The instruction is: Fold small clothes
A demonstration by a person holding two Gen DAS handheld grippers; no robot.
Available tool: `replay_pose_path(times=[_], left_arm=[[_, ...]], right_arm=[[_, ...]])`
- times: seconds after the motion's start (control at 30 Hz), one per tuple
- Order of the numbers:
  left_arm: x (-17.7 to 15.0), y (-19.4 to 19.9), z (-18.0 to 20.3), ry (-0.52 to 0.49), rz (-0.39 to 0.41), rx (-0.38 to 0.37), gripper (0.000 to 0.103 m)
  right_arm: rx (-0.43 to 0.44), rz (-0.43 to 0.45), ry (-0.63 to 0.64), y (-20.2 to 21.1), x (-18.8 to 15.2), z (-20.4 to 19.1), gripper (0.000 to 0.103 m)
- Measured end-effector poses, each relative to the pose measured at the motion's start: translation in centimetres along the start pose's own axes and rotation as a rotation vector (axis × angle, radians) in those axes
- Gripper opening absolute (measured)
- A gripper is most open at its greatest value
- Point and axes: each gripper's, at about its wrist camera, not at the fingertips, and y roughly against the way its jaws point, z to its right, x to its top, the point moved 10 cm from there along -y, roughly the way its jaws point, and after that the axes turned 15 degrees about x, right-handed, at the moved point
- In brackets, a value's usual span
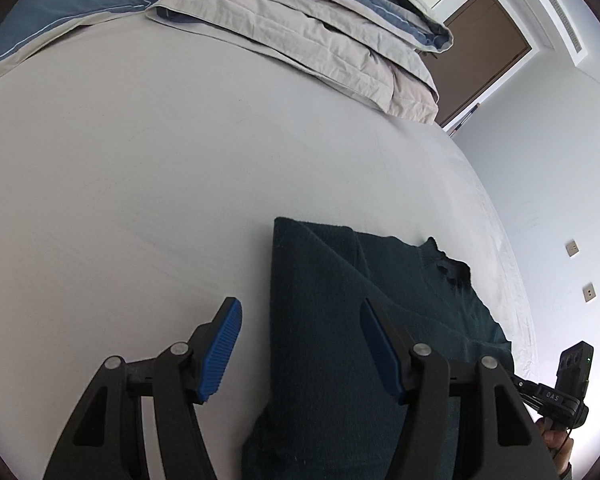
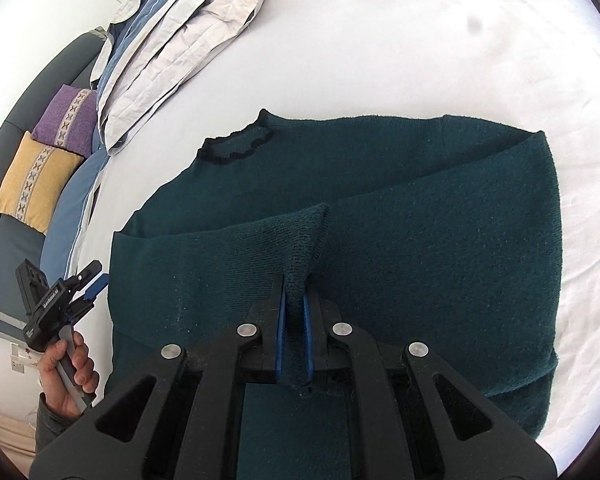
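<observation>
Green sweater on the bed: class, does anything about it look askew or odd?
Yes. The green sweater lies mostly flat, but the right hand-held gripper is shut on a fold, pulling the knit into a raised ridge.

**Right gripper pinched shut, left gripper spread**

The right black two-finger gripper with blue ribbed pads (image 2: 295,300) points steeply down, its jaws clamped on a raised pinch of dark green knit sweater (image 2: 380,216). The left black two-finger gripper with blue pads (image 1: 300,344) tilts downward, jaws apart, gripping nothing. A bare hand (image 2: 70,376) grips its handle.
</observation>
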Motion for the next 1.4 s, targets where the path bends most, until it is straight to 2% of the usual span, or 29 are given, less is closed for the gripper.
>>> replay_pose_path(times=[0.07, 0.13, 0.2, 0.27, 0.33, 0.37, 0.43, 0.5, 0.6, 0.8, 0.93, 0.97, 1.03, 1.1, 1.17, 1.23, 1.33, 1.4], left_arm=[[0.6, -1.4, 0.0, -0.012, -0.019, 0.027, 0.059], [0.8, -3.0, -0.2, -0.026, -0.047, 0.055, 0.048], [1.1, -3.7, -0.3, -0.046, -0.038, 0.074, 0.044], [1.8, -4.0, -0.3, -0.061, -0.022, 0.094, 0.035], [2.1, -4.2, -0.4, -0.07, -0.018, 0.113, 0.018], [2.1, -4.4, -0.5, -0.086, -0.016, 0.136, 0.014], [2.0, -4.8, -0.3, -0.122, -0.004, 0.169, 0.011], [1.9, -5.0, -0.4, -0.122, 0.012, 0.177, 0.01], [1.8, -5.3, -1.1, -0.09, 0.025, 0.15, 0.01], [1.8, -4.4, -0.8, -0.128, 0.051, 0.17, 0.011], [1.2, -1.6, -0.9, -0.107, 0.08, 0.161, 0.012], [0.9, -1.0, -0.8, -0.118, 0.092, 0.161, 0.014], [0.0, -0.1, -0.5, -0.145, 0.109, 0.172, 0.031], [-0.9, -0.1, -0.2, -0.185, 0.112, 0.21, 0.037], [-1.9, -0.8, -0.2, -0.215, 0.095, 0.236, 0.037], [-2.4, -1.5, -0.6, -0.21, 0.089, 0.236, 0.038], [-2.4, -1.8, -0.9, -0.199, 0.09, 0.228, 0.039], [-2.5, -1.8, -1.0, -0.201, 0.095, 0.229, 0.039]], right_arm=[[0.001, -0.005, 0.003, -0.6, -0.3, 0.5, 0.006], [-0.004, -0.01, 0.006, -0.8, -0.4, 0.9, 0.007], [-0.002, -0.015, -0.005, -1.0, -0.7, 1.6, 0.007], [-0.006, -0.019, -0.015, -1.6, -1.0, 2.0, 0.007], [-0.015, -0.019, -0.015, -2.3, -1.1, 2.4, 0.007], [-0.02, -0.013, -0.015, -2.5, -1.1, 2.6, 0.007], [-0.029, -0.005, -0.015, -2.8, -1.1, 2.9, 0.006], [-0.045, -0.001, -0.005, -3.1, -0.9, 3.1, 0.006], [-0.064, 0.009, 0.019, -3.4, -0.4, 3.4, 0.006], [0.001, 0.05, 0.003, -3.3, -0.3, 3.6, 0.006], [0.017, 0.095, -0.016, -1.8, -0.1, 2.9, 0.01], [0.024, 0.096, -0.026, -1.8, 0.0, 2.8, 0.01], [0.023, 0.072, -0.037, -2.3, -0.1, 2.9, 0.014], [-0.008, 0.047, -0.037, -3.2, 0.0, 3.3, 0.014], [-0.005, 0.039, -0.034, -3.7, 0.4, 3.4, 0.013], [-0.04, 0.032, -0.002, -3.8, 0.8, 3.1, 0.007], [-0.087, 0.043, 0.07, -3.5, 1.4, 2.1, 0.006], [-0.078, 0.069, 0.069, -3.0, 1.8, 1.9, 0.006]])
